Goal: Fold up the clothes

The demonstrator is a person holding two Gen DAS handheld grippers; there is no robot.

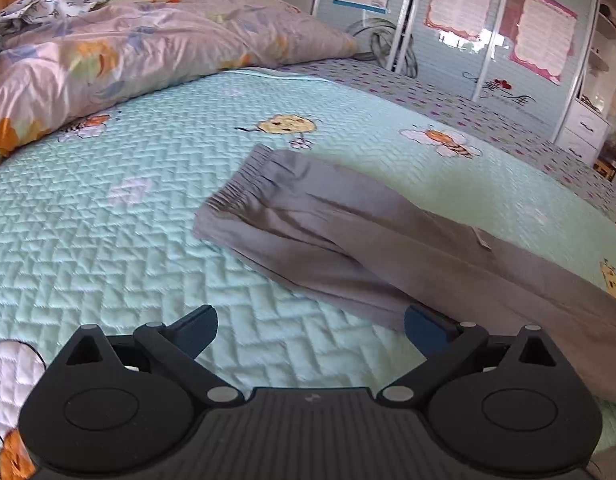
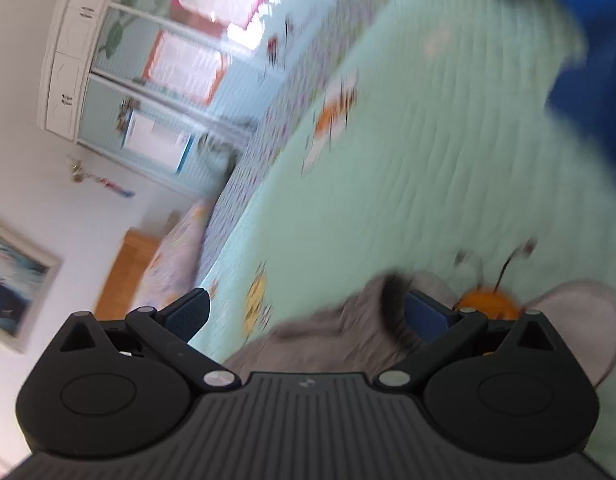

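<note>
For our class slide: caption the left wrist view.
Open left claw above grey elastic-waist trousers on a mint quilted bedspread.

Grey trousers (image 1: 347, 236), mint quilt (image 1: 108, 240) w/ bee print, floral lilac duvet (image 1: 108, 52)

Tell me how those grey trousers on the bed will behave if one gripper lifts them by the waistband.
Probably floppy: the grey trousers lie flat and creased on the quilt, so the legs would likely hang and unfold. Likely light for their size, since the cloth looks thin. The gathered waistband seems thicker, so it may give a firmer pinch than the smooth legs.
</note>
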